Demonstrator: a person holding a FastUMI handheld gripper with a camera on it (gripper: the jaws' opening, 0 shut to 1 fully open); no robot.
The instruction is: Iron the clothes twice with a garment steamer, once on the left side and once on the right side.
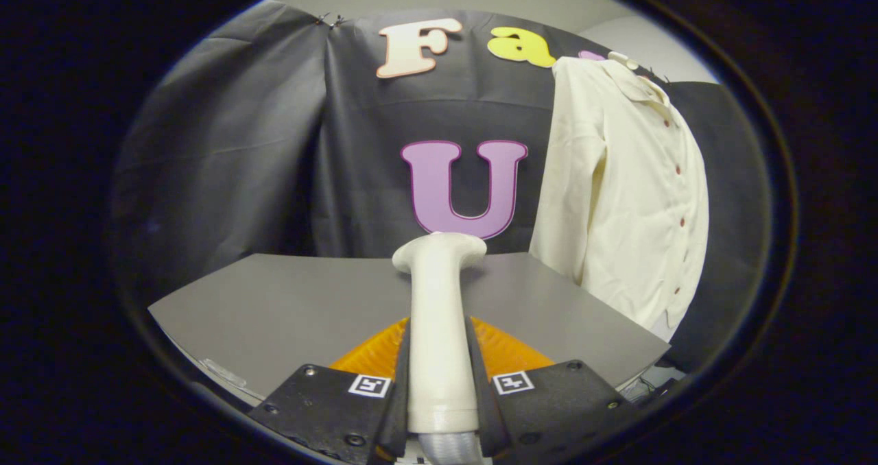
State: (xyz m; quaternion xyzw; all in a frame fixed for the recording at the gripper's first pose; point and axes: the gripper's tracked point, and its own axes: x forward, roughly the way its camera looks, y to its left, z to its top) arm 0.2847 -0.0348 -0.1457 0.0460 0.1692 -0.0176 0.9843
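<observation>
The tool (442,383) had both fingers closed against the sides of a cream-white plastic garment steamer (439,314), gripping it by its long handle. The steamer's long axis ran straight ahead along the fingers, and its wider flat head pointed forward, above the far part of the grey tabletop (274,300). An orange rounded object (507,348) showed just behind the handle, low between the fingers; what it was could not be told.

The cream long-sleeved button-front shirt (624,191) hung upright against the black cloth wall, ahead and well off to the right of the steamer head, its lower hem reaching down past the tabletop's right edge. Its long axis was vertical, the row of dark buttons running down its right part, one sleeve hanging along its left side.

The steamer head stood well apart from the cloth, aimed at the wall and not at the shirt. By my judgement, the coming move called for swinging right and forward to bring the head onto the shirt's front.
</observation>
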